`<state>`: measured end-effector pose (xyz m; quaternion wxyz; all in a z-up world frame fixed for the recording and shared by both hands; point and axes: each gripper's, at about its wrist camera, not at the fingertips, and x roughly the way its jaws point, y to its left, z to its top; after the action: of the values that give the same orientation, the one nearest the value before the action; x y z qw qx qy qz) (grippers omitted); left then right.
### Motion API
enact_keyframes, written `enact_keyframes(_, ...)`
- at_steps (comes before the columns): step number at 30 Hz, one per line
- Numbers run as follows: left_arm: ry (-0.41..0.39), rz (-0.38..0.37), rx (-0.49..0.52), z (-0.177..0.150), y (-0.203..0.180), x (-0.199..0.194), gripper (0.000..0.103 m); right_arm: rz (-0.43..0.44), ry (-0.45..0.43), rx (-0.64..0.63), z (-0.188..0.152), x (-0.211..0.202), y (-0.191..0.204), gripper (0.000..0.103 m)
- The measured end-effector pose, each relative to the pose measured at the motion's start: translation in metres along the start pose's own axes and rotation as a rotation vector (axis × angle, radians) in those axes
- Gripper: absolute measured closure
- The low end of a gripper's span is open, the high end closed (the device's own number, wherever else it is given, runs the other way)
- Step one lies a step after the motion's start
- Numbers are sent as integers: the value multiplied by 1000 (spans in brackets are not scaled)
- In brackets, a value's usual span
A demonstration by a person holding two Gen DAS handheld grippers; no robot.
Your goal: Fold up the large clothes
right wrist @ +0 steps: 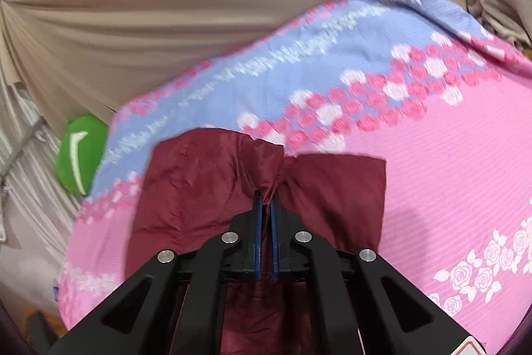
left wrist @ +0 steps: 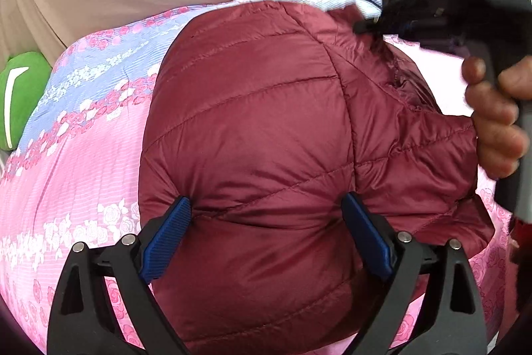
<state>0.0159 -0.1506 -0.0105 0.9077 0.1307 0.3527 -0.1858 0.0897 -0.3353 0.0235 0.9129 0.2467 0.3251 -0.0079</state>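
Maroon puffer jacket [left wrist: 252, 128] on floral bedsheet [left wrist: 83, 175]: pinched by right gripper [right wrist: 265, 205], pressed by splayed left gripper [left wrist: 266, 215]. Slick fabric w/ thin pinch may be lost.

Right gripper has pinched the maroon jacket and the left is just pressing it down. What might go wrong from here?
1. The right gripper pinches only a small bunch of the slick maroon jacket; it may slip out.
2. The left gripper is open with its fingers merely resting on the puffy jacket, so the body may drag across the floral blanket.
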Motion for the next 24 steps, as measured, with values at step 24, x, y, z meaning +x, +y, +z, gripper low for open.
enact_keyframes(24, 4, 6, -3, 0, -1, 3, 11, -120, -18, -89, -100, -77, 20, 87)
